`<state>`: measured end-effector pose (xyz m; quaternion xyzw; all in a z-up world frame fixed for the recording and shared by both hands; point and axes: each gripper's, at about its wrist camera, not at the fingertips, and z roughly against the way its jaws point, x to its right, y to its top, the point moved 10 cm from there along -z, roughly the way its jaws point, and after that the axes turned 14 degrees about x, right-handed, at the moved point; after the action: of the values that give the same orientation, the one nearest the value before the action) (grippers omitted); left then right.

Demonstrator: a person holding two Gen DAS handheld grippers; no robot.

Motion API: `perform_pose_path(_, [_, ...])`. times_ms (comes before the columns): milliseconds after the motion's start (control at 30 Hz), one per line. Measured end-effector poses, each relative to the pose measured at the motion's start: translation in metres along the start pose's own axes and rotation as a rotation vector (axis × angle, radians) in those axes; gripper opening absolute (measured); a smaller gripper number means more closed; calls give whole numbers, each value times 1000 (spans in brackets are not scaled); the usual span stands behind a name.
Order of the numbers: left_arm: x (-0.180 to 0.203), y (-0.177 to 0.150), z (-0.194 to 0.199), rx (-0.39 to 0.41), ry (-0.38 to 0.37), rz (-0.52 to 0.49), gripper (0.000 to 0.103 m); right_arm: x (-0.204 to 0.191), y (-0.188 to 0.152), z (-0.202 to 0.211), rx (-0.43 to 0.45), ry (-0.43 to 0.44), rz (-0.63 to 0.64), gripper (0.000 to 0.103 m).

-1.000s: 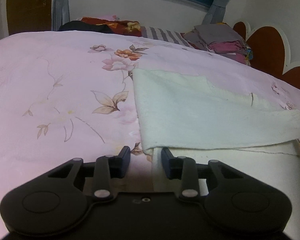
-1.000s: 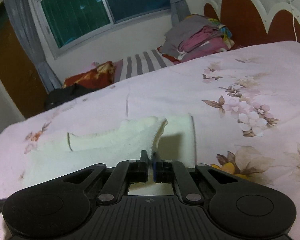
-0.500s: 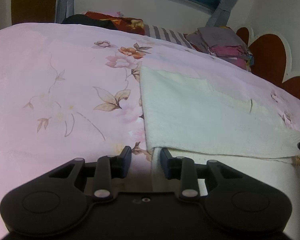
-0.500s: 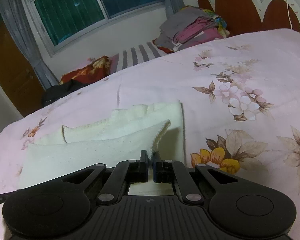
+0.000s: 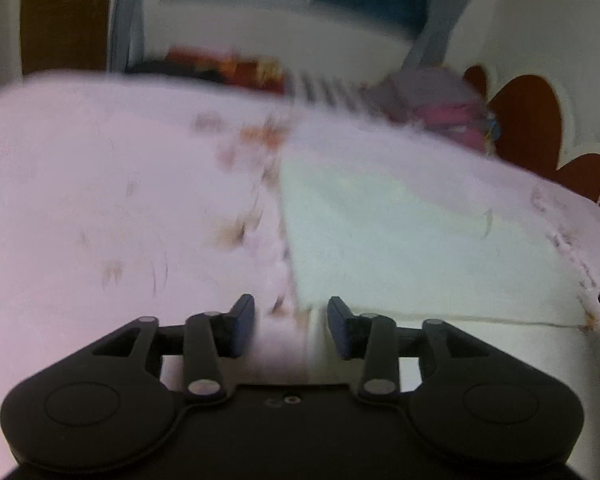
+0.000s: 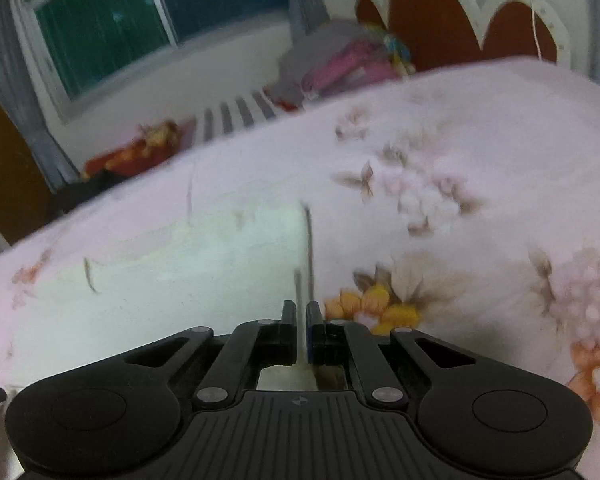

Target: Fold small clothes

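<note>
Left claw (image 5: 291,322), jaws opening, nothing between them, over the folded edge of a cream cloth (image 5: 400,236) lying flat on the floral pink bed (image 5: 100,200). Right claw (image 6: 301,334) clenched on the cloth's edge; stacked clothes (image 6: 340,68) beyond.

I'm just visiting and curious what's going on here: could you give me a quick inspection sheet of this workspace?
Surface: bed with pink floral sheet.
Job's things: cream cloth, folded over, lying flat.
Clutter: pile of clothes at the bed's far end.
Grippers: left gripper opening, nothing pinched, cloth edge below; right gripper shut on the cloth edge.
Cables: thin cord by the headboard.
Surroundings: window, grey curtains; pictures blurred.
</note>
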<state>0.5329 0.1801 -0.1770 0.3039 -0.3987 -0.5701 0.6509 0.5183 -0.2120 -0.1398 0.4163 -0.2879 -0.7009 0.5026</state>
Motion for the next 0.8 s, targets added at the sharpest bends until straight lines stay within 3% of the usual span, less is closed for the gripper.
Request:
perform_pose_path(100, [35, 6, -9, 24, -29, -124, 40, -29, -2, -5, -16, 70, 85, 4])
perform_pose_path(167, [55, -2, -24, -7, -67, -141, 41, -46, -14, -16, -49, 99, 96, 4])
perform_pose_path(267, [56, -27, -46, -106, -51, -161, 42, -44, -41, -34, -147, 48, 113, 4])
perform_pose_path(300, [55, -28, -45, -96, -62, -176, 43, -40, -46, -36, -172, 44, 110, 4])
perform_pose_path(367, [56, -25, -43, -119, -56, -182, 43, -35, -39, -31, -165, 52, 97, 4])
perform_pose_path(467, [66, -8, -52, -75, -81, -149, 52, -35, -18, -36, -109, 54, 101, 4])
perform_pose_path(600, [72, 8, -89, -76, -94, -152, 54, -51, -13, -66, -135, 98, 86, 4])
perform_pose_path(700, [52, 14, -114, -92, -79, -139, 54, -38, -13, -85, -149, 54, 119, 4])
perform_pose_path(800, [34, 27, -116, -63, -9, -255, 54, -7, 3, -95, -125, -34, 86, 4])
